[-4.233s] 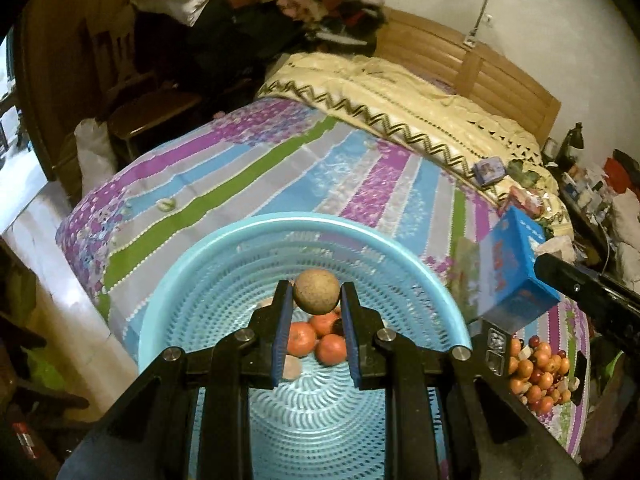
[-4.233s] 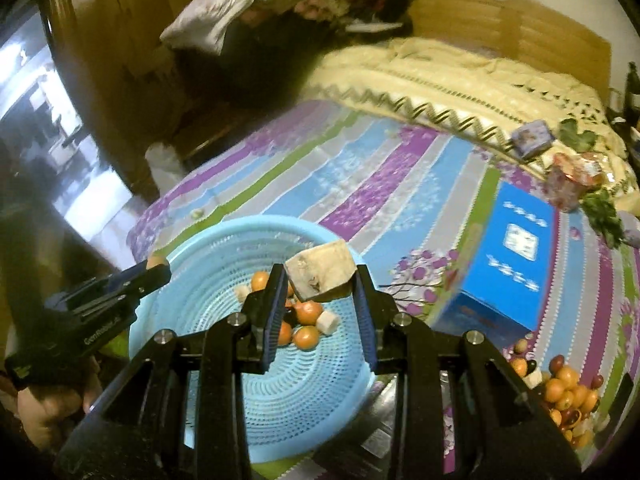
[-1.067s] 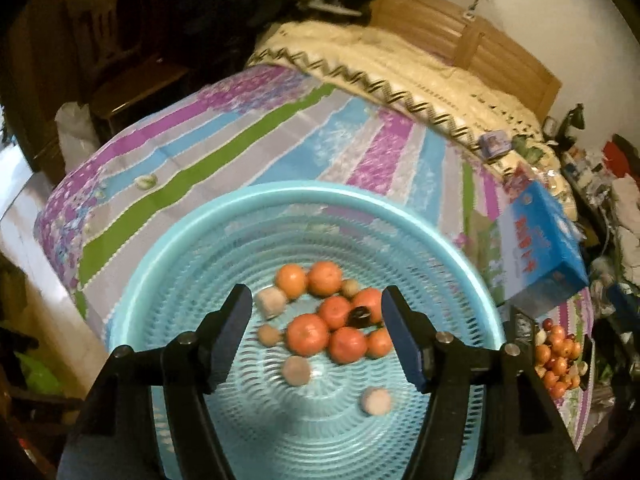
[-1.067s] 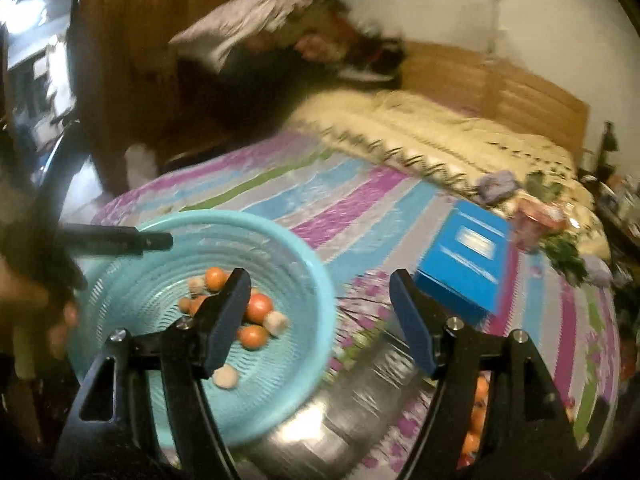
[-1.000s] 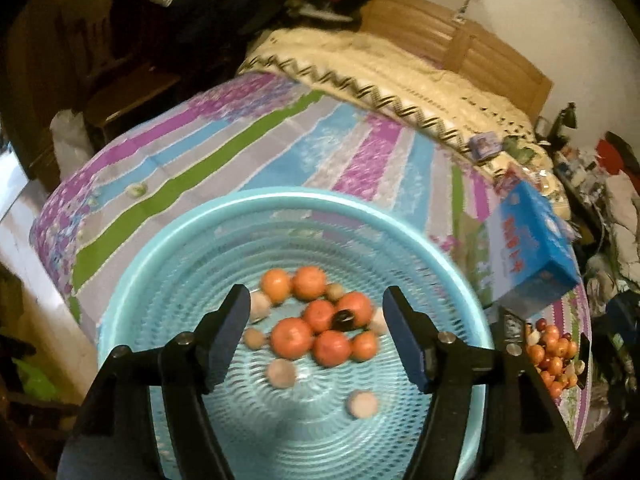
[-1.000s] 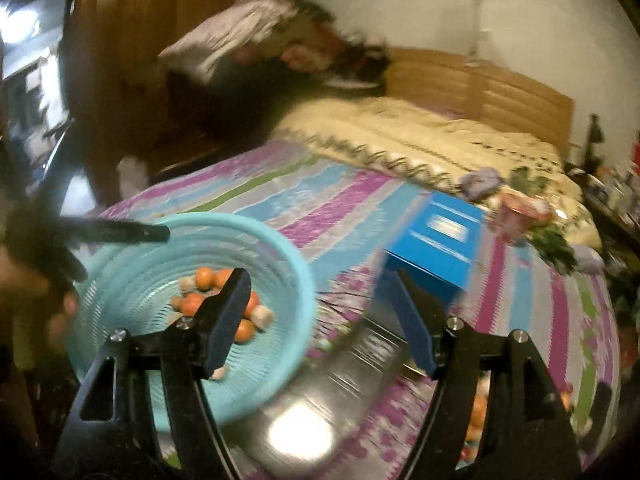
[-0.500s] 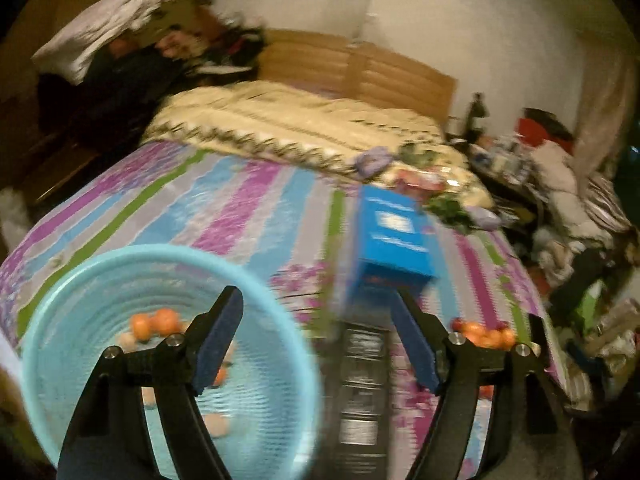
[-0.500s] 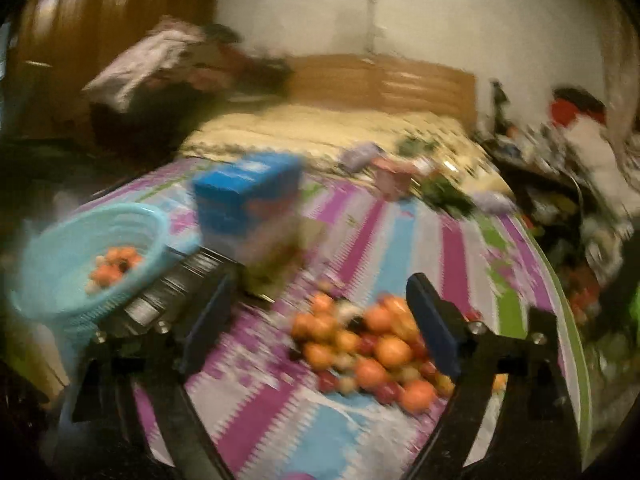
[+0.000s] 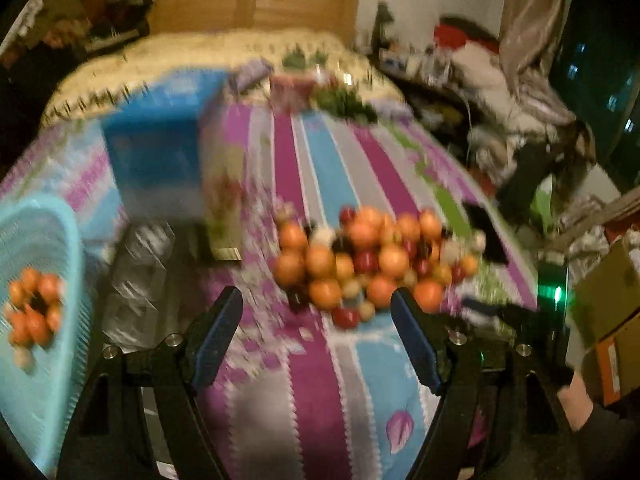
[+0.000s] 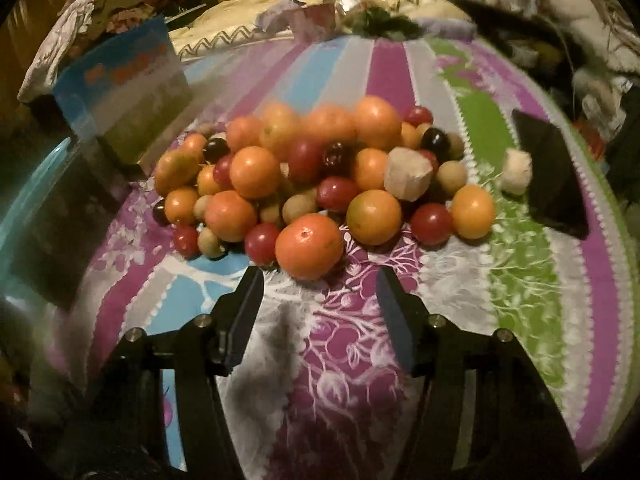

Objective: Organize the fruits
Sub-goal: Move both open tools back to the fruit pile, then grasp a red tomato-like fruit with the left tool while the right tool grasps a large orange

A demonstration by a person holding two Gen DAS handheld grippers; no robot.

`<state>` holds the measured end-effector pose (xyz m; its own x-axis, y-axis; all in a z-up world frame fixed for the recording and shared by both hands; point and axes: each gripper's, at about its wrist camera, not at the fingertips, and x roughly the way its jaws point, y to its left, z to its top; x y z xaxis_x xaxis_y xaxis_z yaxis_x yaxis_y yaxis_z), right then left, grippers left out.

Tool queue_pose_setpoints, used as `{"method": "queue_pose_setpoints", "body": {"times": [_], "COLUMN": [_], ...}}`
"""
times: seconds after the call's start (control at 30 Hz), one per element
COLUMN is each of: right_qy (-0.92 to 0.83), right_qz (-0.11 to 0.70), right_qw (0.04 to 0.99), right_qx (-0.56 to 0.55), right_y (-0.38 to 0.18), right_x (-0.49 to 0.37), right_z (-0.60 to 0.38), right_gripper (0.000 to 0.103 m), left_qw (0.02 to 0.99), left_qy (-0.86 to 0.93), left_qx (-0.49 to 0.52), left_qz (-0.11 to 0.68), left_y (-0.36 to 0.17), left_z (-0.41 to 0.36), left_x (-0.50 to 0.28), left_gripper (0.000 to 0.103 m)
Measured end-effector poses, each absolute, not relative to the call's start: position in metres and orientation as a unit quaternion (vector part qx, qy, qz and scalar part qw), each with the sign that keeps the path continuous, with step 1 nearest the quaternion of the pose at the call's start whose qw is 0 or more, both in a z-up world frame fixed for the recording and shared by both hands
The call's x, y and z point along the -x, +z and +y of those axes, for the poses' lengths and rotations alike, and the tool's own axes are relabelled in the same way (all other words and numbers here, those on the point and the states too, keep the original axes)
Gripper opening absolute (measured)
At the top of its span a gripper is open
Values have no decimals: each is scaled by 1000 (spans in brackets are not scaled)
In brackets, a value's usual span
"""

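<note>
At the frame's left edge, the light-blue perforated plastic basket (image 9: 60,248) held small orange fruits (image 9: 34,308). Both the left gripper (image 9: 316,318) and the right gripper (image 10: 320,294) were spread wide and empty before the loose mixed fruit pile (image 10: 320,176).

So the fruit pile (image 10: 320,176) sits on the bed (image 10: 520,272) about mid-frame in the right wrist view, with a box (image 10: 124,92) standing behind it to the upper left and a flat phone-like slab (image 10: 552,176) lying off to its right. In the left wrist view the basket (image 9: 68,240) is at the left edge with some fruit in it, box behind it, pile to the right.
</note>
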<state>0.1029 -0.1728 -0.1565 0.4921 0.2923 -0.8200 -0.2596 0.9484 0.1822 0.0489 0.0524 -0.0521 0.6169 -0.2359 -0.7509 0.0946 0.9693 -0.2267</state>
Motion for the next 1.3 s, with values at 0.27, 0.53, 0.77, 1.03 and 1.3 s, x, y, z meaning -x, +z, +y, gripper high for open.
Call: {"method": "queue_pose_setpoints", "body": {"times": [0.27, 0.53, 0.77, 1.03, 1.3], "right_qy": [166, 187, 186, 188, 202], "right_qz": [487, 474, 470, 476, 472], "right_qw": [856, 859, 860, 856, 855], "right_qx": [-56, -52, -74, -76, -75], "right_y": [-180, -165, -154, -155, -153], "right_x": [-121, -100, -88, -90, -90], "right_z": [-175, -171, -183, -183, -176], "right_gripper": [54, 41, 41, 41, 41], "left_qw": [851, 832, 833, 847, 851], "left_qy": [-101, -133, -154, -147, -145], "left_qx": [127, 151, 130, 116, 110], "left_qz": [500, 517, 515, 498, 492], "left_y": [-116, -151, -162, -172, -164], "left_z": [46, 29, 7, 11, 25], "left_x": [-55, -71, -90, -101, -84], "left_gripper": [73, 50, 45, 42, 41]}}
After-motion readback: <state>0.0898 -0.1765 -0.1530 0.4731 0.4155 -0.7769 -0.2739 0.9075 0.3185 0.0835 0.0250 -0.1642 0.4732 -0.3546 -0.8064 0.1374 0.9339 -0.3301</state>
